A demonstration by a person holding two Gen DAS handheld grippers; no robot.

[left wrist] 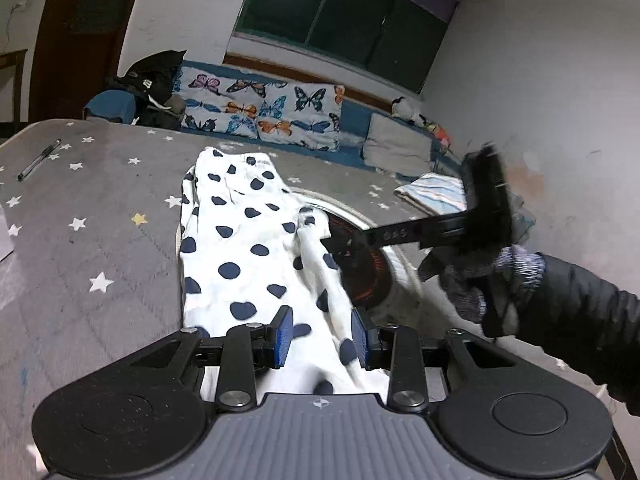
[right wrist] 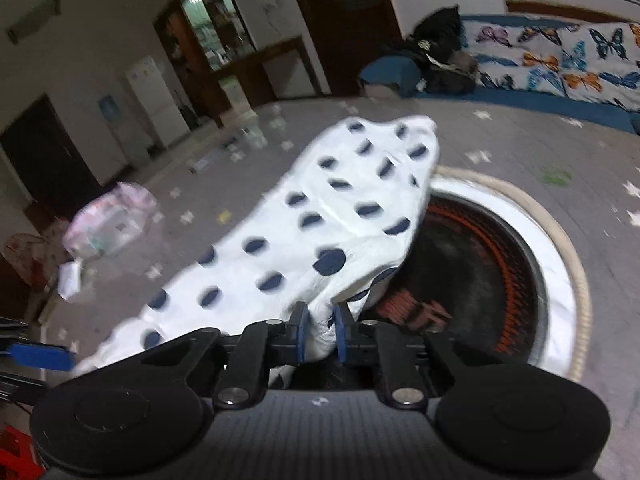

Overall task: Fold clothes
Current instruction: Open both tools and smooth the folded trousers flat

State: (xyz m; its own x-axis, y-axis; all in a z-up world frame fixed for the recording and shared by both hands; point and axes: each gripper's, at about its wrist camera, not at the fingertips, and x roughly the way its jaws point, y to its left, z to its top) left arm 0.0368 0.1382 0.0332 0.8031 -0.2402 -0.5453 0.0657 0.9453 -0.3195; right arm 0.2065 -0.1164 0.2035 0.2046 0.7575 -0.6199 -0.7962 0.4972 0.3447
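Polka-dotted white cloth with navy spots [left wrist: 248, 236] lies stretched along a grey table cover printed with white stars [left wrist: 80, 248], one edge hanging over a round recess in the table with a white rim and dark, orange-lined inside [right wrist: 500, 264]. The right gripper [right wrist: 319, 334] has its blue-padded jaws clamped on a bunched edge of the cloth, lifting it off the surface; in the left wrist view this gripper reaches in from the right, held by a gloved hand [left wrist: 472, 280] in a dark sleeve. The left gripper [left wrist: 322, 332] sits at the near end of the cloth with its jaws apart, fabric passing between the blue pads [left wrist: 283, 334] without being pinched. A pen [left wrist: 38, 160] lies on the cover, well apart to the left. A folded striped cloth [left wrist: 434, 196] rests near the far right edge. Beyond the table stands a blue sofa draped in butterfly-print fabric [left wrist: 260, 108], with dark bags [left wrist: 156, 88] piled at its left end. A blurred pink-and-white package [right wrist: 108, 220] sits on the table's left side in the right wrist view.
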